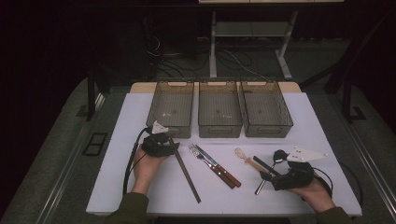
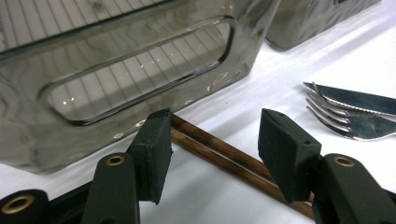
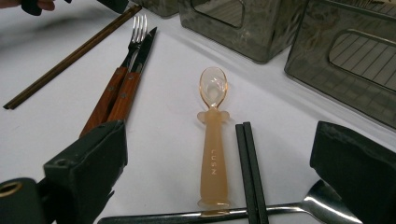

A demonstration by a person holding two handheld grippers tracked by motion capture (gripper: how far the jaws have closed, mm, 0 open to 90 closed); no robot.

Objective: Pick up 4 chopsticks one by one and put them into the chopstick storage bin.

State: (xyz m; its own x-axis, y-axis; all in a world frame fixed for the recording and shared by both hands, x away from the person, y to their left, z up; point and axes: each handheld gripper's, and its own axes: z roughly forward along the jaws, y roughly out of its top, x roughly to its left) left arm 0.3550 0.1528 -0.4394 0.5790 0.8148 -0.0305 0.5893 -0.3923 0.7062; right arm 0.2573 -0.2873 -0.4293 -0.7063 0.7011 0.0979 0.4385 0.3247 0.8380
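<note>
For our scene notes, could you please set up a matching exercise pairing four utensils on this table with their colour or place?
1. brown chopsticks
2. fork
3. peach spoon
4. black chopsticks

A. translucent, bowl towards the bins
B. between the left gripper's open jaws
C. wooden handle, beside the knife
D. lying over a metal utensil's handle

Pairs: 1-B, 2-C, 3-A, 4-D

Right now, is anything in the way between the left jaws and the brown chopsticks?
No. The brown chopsticks lie on the white table right between the left gripper's open jaws, nothing over them. The left bin stands just behind their tips.
</note>
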